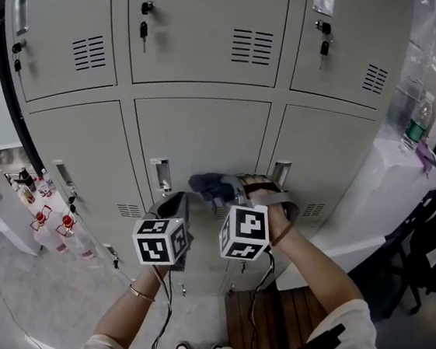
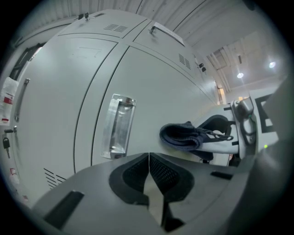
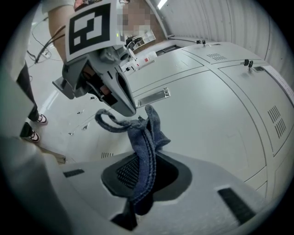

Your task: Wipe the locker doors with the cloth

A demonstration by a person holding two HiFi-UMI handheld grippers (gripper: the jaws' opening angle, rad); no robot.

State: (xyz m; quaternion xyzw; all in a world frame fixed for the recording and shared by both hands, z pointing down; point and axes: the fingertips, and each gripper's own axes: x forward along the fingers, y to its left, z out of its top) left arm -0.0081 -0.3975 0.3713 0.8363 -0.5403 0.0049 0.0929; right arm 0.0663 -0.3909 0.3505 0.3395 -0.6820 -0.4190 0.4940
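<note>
Wiping is in hand, we judge: the right tool (image 3: 138, 176) is clamped on the cloth (image 3: 147, 137), which lies against the lower middle door (image 1: 207, 133). The left tool (image 2: 149, 176) is closed and empty, near it. The next stroke must skirt the handle (image 1: 159, 175); keys (image 1: 144, 30) hang above.

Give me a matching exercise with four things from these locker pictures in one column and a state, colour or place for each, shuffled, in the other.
Things:
1. left gripper
2. right gripper
3. cloth
4. bottle

Descriptions:
A. stands at the head view's far right
B. jaws together, nothing between them
C. dark blue
D. jaws clamped on fabric

Pairs: 1-B, 2-D, 3-C, 4-A
</note>
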